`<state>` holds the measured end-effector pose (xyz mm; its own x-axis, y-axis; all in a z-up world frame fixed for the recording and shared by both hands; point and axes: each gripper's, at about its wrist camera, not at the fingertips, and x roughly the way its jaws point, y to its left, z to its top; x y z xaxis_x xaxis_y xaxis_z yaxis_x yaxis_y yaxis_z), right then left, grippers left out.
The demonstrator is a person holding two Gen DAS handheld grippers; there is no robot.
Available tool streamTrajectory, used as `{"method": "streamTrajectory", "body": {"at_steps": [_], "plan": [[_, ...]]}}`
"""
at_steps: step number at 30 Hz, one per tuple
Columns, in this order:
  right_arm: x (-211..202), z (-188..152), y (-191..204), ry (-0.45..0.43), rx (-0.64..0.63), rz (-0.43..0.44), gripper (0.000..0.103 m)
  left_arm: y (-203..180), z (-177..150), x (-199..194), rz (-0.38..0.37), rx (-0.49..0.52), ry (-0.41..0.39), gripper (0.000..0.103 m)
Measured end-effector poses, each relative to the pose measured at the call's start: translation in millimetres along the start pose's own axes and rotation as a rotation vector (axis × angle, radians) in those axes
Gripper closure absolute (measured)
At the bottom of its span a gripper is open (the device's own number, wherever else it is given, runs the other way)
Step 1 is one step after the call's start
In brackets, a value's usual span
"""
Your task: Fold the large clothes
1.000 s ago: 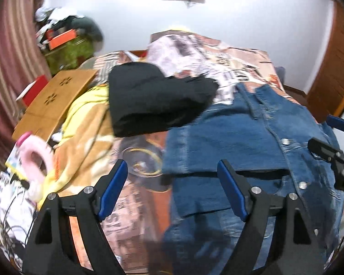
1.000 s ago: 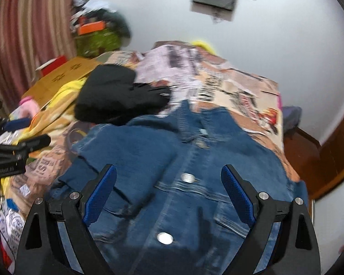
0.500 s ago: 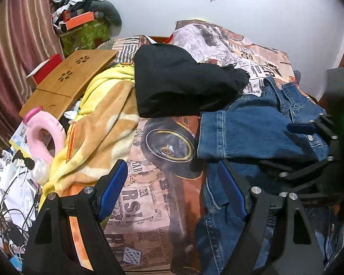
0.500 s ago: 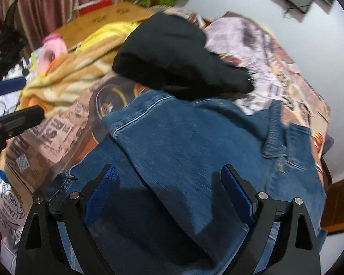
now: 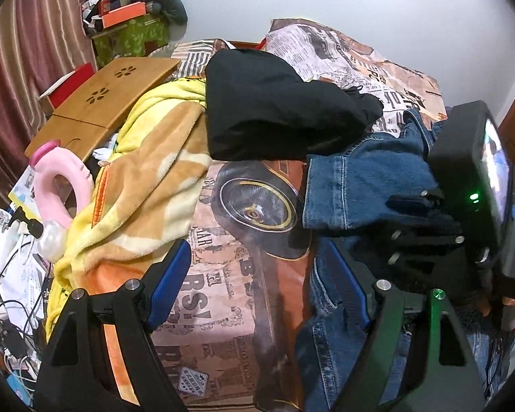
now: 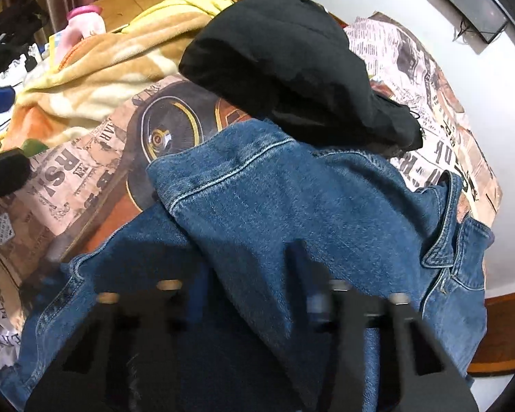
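A blue denim jacket (image 6: 292,213) lies on the printed bedspread (image 5: 230,295), one part folded over the rest; it also shows at the right of the left wrist view (image 5: 353,185). My left gripper (image 5: 257,278) is open and empty above the bedspread, just left of the jacket's edge. My right gripper (image 6: 254,305) is low over the jacket, blurred by motion, its jaws narrower than before with denim between them. In the left wrist view the right gripper (image 5: 415,206) reaches over the folded denim.
A folded black garment (image 5: 274,110) lies behind the jacket. A yellow and tan blanket (image 5: 147,178) is heaped to the left, with a pink ring (image 5: 65,185), cables and a wooden board (image 5: 106,99) beyond it. A white wall stands behind the bed.
The right gripper has dropped lower onto the denim and its jaws have drawn closer together. The left gripper has shifted left, off the jacket and over the bedspread.
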<state>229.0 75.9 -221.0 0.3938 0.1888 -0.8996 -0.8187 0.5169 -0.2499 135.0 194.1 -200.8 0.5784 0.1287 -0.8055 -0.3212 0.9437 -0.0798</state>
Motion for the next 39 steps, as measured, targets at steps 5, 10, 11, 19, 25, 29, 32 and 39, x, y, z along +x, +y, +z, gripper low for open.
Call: {"method": "streamTrajectory", "body": {"at_steps": [5,10,11,19,25,29,32,39], "plan": [[-32,-15,-24,-0.096,0.096,0.012,0.097,-7,0,4,0.001,0.016,0.012,0.023],[-73,-33,-55,-0.2,0.217,-0.014,0.097,-16,3,8,-0.011,0.026,0.017,0.023],[-79,-37,-63,-0.216,0.243,-0.015,0.098,-19,4,8,-0.015,0.03,0.017,0.023],[-119,-89,-128,-0.286,0.518,-0.029,0.098,-44,5,15,-0.042,0.083,0.035,0.023],[-108,-144,-162,-0.241,0.743,0.05,0.098,-61,-4,42,-0.063,0.118,0.113,0.023],[-92,-176,-174,-0.218,0.88,0.137,0.098,-66,-16,62,-0.059,0.13,0.178,0.023],[-84,-193,-174,-0.209,0.936,0.172,0.097,-64,-22,69,-0.079,0.105,0.188,0.022],[-96,-190,-159,-0.167,0.777,0.032,0.082,-60,-23,70,-0.07,0.09,0.201,0.02]]}}
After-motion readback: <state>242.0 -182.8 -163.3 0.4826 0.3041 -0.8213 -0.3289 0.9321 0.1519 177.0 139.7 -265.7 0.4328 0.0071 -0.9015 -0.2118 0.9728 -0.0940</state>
